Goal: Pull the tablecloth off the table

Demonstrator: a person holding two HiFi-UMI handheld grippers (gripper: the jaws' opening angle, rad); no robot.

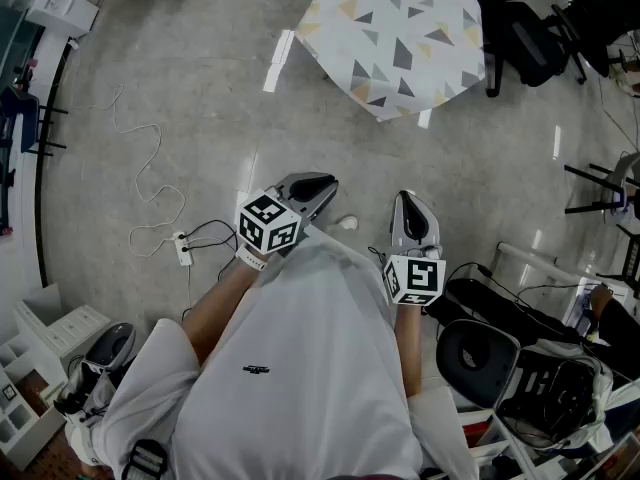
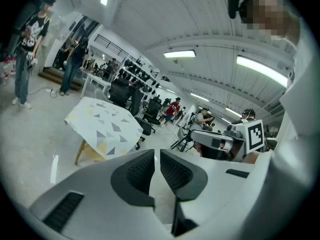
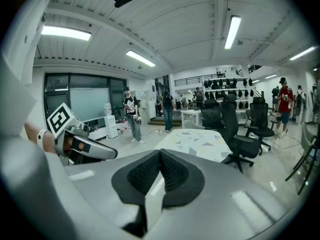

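Tablecloth (image 1: 395,38), white with grey and yellow triangles, lies spread over the table (image 2: 79,153), well ahead of both claws and touched by neither. The left claw (image 1: 318,183) is held out in front of the person's white shirt (image 1: 300,358), its jaws a narrow slit apart with nothing between them. The right claw (image 1: 410,200), just to the right of it, has its jaws pressed together on nothing. Both hang over the grey floor (image 1: 180,88). Black office chairs (image 1: 525,38) stand beside the table, ahead and to the right of the right claw. A white cable (image 1: 150,168) snakes over the floor left of the left claw
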